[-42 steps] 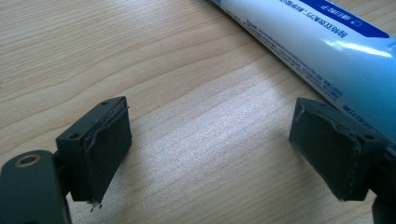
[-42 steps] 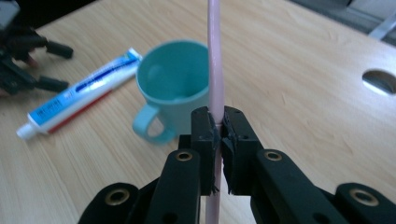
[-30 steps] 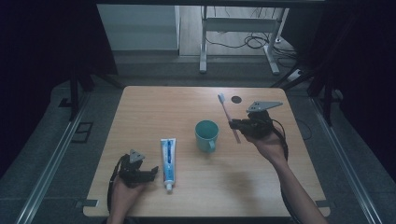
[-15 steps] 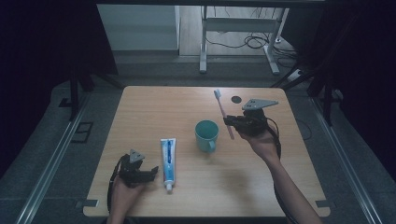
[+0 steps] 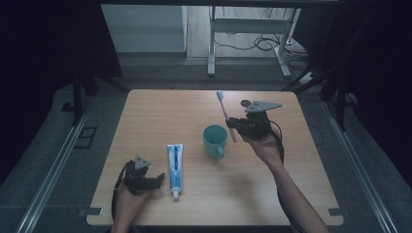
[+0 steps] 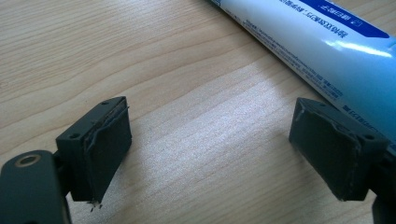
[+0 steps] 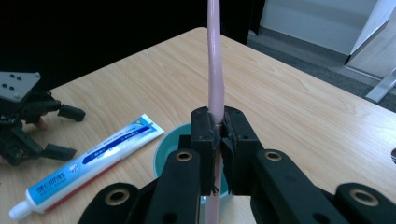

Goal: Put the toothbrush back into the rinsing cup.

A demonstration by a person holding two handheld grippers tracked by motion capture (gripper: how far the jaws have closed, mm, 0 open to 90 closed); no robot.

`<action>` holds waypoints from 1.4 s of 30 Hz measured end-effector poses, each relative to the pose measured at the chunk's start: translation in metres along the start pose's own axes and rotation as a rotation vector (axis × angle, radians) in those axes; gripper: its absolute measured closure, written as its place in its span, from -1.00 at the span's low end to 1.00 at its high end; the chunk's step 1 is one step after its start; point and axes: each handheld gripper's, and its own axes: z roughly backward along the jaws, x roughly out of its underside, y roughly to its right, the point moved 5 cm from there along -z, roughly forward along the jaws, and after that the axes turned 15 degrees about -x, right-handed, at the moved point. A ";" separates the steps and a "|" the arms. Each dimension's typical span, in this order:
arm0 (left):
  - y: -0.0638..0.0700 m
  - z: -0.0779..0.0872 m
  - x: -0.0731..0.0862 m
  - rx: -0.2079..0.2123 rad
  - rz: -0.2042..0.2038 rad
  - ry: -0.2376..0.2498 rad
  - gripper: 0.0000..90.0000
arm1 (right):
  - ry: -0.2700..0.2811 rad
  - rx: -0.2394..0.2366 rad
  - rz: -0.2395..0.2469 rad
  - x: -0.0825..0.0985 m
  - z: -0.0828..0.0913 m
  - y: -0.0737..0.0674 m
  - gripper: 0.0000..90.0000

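A pink toothbrush (image 5: 225, 115) stands nearly upright, head up, with my right gripper (image 5: 235, 124) shut on its handle (image 7: 215, 88) just right of and above a teal cup (image 5: 214, 141). In the right gripper view the cup (image 7: 164, 149) lies directly below the jaws. A blue and white toothpaste tube (image 5: 174, 164) lies flat on the table, cap toward the front edge. My left gripper (image 5: 156, 183) rests on the table just left of the tube, open, with bare wood between its pads (image 6: 109, 140); the tube (image 6: 327, 51) lies beyond its right pad.
The wooden table (image 5: 160, 111) has a small dark disc (image 5: 246, 102) near its far edge, behind my right gripper. A metal frame and cables stand on the floor beyond the table.
My right gripper has carried the toothbrush to the left, closer to the cup, and the brush now stands more upright. The left gripper has kept still.
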 end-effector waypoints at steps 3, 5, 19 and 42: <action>0.000 0.000 0.000 0.001 0.000 0.000 -0.71 | 0.009 -0.001 0.001 -0.001 -0.004 0.000 0.86; 0.000 0.000 0.000 0.001 0.000 0.000 -0.71 | 0.013 -0.003 0.004 -0.002 -0.007 0.000 0.86; 0.000 0.000 0.000 0.000 0.003 -0.001 -0.71 | 0.031 -0.002 0.014 -0.004 -0.028 0.000 0.86; 0.000 0.000 0.000 0.000 0.003 -0.001 -0.71 | 0.009 0.002 -0.001 0.010 -0.056 0.009 0.86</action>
